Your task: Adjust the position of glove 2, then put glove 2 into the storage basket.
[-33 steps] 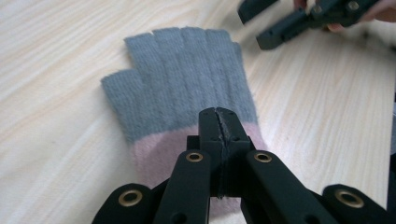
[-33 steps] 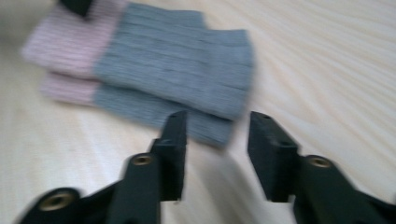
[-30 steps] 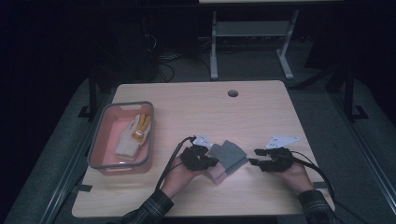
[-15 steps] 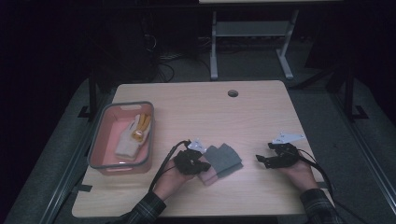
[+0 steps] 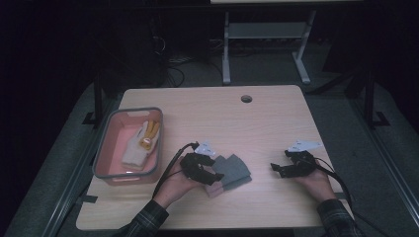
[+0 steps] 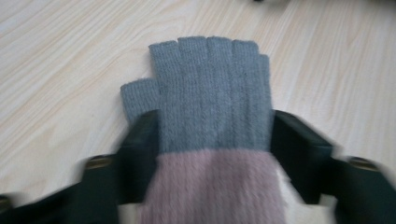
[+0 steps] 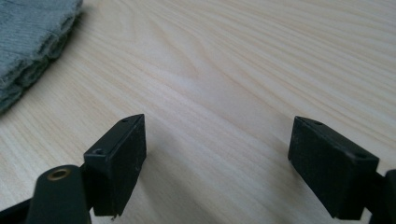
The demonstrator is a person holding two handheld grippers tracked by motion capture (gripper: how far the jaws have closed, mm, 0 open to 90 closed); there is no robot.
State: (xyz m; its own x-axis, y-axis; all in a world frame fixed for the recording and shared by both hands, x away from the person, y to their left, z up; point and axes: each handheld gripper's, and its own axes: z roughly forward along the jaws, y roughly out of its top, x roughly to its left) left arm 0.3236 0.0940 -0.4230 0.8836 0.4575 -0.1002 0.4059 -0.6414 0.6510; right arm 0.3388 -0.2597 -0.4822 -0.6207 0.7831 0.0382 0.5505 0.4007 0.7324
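Fingerless knitted glove [image 6: 210,93], grey with a pink cuff, lies flat on the pale wooden table [image 5: 276,118], near its front edge. Left gripper [image 5: 201,168] straddles the cuff, its jaws just opened and seemingly clear of the wool. Right gripper [image 5: 289,168], also just opened, rests empty well to the right. Farther left, a grey-rimmed pink plastic bin [image 5: 101,153] already holds a cream and yellow glove [image 5: 141,145]; the grey one looks not yet binned.

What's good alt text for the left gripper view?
A grey fingerless glove with a pink cuff lies flat on a pale wooden table, fingers pointing away, between the open black jaws of the left hand-held gripper.
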